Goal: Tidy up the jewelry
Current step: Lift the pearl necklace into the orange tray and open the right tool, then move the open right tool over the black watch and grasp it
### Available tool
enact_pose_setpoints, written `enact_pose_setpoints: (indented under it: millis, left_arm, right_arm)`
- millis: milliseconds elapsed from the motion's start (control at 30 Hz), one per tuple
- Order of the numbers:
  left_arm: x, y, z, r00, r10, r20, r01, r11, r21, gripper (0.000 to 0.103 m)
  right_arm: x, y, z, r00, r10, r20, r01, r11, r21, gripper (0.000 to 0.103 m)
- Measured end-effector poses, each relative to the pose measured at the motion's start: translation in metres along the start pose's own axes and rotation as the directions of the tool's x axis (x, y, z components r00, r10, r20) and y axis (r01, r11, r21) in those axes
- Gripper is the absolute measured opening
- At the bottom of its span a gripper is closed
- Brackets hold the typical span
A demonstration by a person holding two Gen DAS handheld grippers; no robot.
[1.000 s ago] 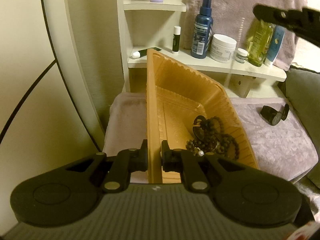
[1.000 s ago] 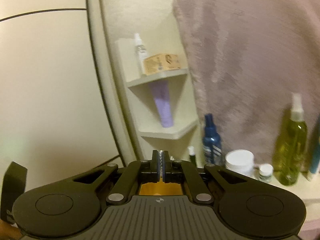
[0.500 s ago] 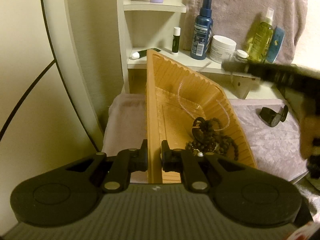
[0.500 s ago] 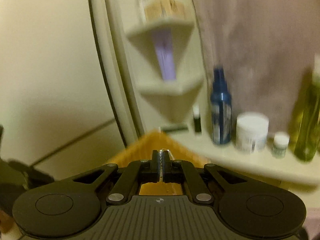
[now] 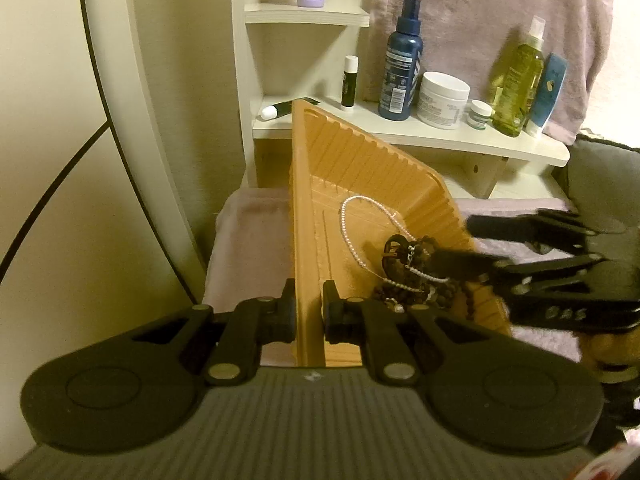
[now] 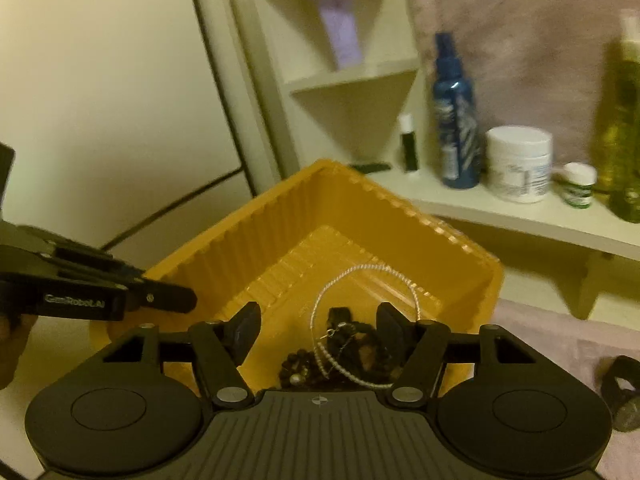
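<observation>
Left claw (image 5: 309, 312) pinching the ribbed orange plastic tray (image 5: 380, 176) wall; right claw (image 6: 319, 330) just spread, pearl-bead necklace (image 6: 362, 280) lies loose inside tray. Risk: strand tangles with dark bead pile (image 6: 344, 354) beneath it.

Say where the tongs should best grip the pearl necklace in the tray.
Probably the far arc of the pearl necklace, from above: it lies alone on the bare floor of the orange tray, while its near end drapes over the dark bead pile.

left gripper (image 5: 309, 312): black, ribbed grey base | right gripper (image 6: 318, 330): black, silver screws
</observation>
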State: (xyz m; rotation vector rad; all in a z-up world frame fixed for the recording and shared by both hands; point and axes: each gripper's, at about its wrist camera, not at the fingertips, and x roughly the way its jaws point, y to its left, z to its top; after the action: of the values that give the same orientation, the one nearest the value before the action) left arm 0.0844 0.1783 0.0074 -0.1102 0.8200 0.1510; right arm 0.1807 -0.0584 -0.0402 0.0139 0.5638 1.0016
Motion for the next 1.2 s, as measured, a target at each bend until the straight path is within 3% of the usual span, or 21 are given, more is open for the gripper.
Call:
enact_pose_setpoints:
  millis: [133,267,567,667,933,1033,1200]
  left_arm:
    - [0.000,-0.001,0.000,1.000,0.000,0.000,0.000,1.000,0.001,0.011]
    - [0.000,-0.001,0.000,1.000,-0.001,0.000,0.001,1.000,0.000,0.010]
    - [-0.001,-0.002,0.000,1.000,-0.001,0.003,0.001,1.000,0.004,0.010]
    - [-0.002,-0.002,0.000,1.000,0.002,0.002,-0.002,1.000,0.006,0.010]
    - [-0.003,-0.003,0.001,1.000,0.007,-0.002,-0.007,1.000,0.011,0.011]
    - [-0.002,-0.003,0.001,1.000,0.008,-0.004,-0.008,1.000,0.012,0.011]
    - [-0.002,-0.003,0.001,1.000,0.009,-0.006,-0.009,1.000,0.011,0.011]
  right_arm:
    - [-0.026,-0.019,-0.002,0.992,-0.120,0.046,0.117,0.992,0.048,0.063]
    - [-0.047,-0.050,-0.008,0.969,-0.240,0.049,0.235,0.967,0.101,0.063]
    - [-0.070,-0.114,-0.028,0.903,-0.427,-0.051,0.430,0.894,0.126,0.063]
    - [-0.075,-0.126,-0.034,0.889,-0.452,-0.067,0.457,0.879,0.139,0.063]
    - [-0.072,-0.137,-0.045,0.883,-0.462,-0.084,0.470,0.867,0.165,0.064]
    - [-0.065,-0.141,-0.046,0.881,-0.467,-0.080,0.473,0.865,0.166,0.076]
    - [-0.055,-0.146,-0.049,0.881,-0.469,-0.066,0.473,0.865,0.166,0.078]
